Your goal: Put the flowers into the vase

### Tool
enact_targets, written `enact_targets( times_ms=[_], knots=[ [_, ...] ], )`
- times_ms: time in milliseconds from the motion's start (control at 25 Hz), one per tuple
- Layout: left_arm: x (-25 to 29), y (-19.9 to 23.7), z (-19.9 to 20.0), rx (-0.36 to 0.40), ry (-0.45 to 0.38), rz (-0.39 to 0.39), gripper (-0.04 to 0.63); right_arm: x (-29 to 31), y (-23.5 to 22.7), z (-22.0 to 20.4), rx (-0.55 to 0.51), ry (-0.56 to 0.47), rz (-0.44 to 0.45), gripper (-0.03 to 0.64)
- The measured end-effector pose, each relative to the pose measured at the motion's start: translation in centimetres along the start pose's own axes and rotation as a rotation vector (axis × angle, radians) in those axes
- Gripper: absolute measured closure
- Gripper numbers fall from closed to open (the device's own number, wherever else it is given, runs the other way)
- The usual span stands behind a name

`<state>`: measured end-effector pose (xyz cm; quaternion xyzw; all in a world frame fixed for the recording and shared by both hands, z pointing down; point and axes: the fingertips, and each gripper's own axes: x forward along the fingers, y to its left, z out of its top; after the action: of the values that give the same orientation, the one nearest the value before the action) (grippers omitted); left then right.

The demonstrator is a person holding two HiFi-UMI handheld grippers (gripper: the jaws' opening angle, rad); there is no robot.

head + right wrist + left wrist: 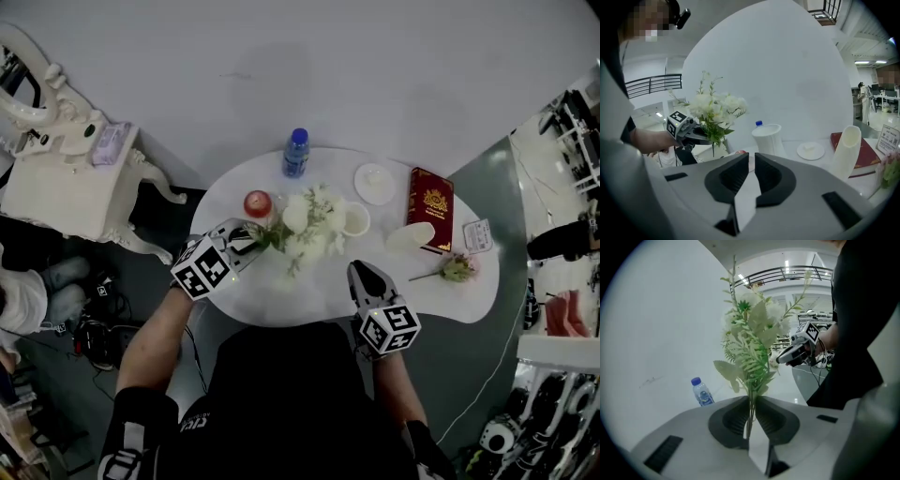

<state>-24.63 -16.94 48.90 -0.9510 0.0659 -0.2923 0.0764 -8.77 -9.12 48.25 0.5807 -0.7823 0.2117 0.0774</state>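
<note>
The left hand-held gripper (750, 404) pinches the flowers (752, 333) by the stem, which runs near upright through its jaws, blooms beyond. The right hand-held gripper (751, 161) is pressed together, empty. Farther out, to the left one's right, the vase (356, 220) stands mouth-up on the table (309, 291). The stem end probably has to travel sideways to get over it.
</note>
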Motion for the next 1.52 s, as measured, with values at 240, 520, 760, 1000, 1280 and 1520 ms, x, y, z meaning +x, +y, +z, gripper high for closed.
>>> enact_targets(
  times_ms=[240, 520, 760, 1000, 1280, 1520],
  knots=[
    [1.7, 0.3, 3.2, -0.033, -0.057, 0.026, 0.549, 0.1, -2.2, 0.4, -0.024, 0.011, 0.037, 0.586],
    [3.1, 1.4, 8.5, -0.104, -0.167, 0.054, 0.548, 0.6, -5.1, 0.9, -0.056, 0.008, 0.089, 0.584],
    [3.9, 2.2, 13.1, -0.131, -0.259, 0.068, 0.548, 1.6, -6.2, 0.2, -0.065, 0.039, 0.167, 0.511],
    [4.1, 2.2, 16.5, -0.169, -0.319, 0.057, 0.548, 2.7, -6.1, -0.3, -0.081, 0.064, 0.223, 0.429],
    [4.6, 1.8, 19.7, -0.188, -0.388, 0.026, 0.548, 4.3, -6.1, -0.7, -0.093, 0.076, 0.260, 0.328],
    [5.2, 1.9, 22.4, -0.242, -0.435, -0.001, 0.548, 5.8, -6.8, -0.7, -0.056, 0.076, 0.266, 0.265]
  ],
)
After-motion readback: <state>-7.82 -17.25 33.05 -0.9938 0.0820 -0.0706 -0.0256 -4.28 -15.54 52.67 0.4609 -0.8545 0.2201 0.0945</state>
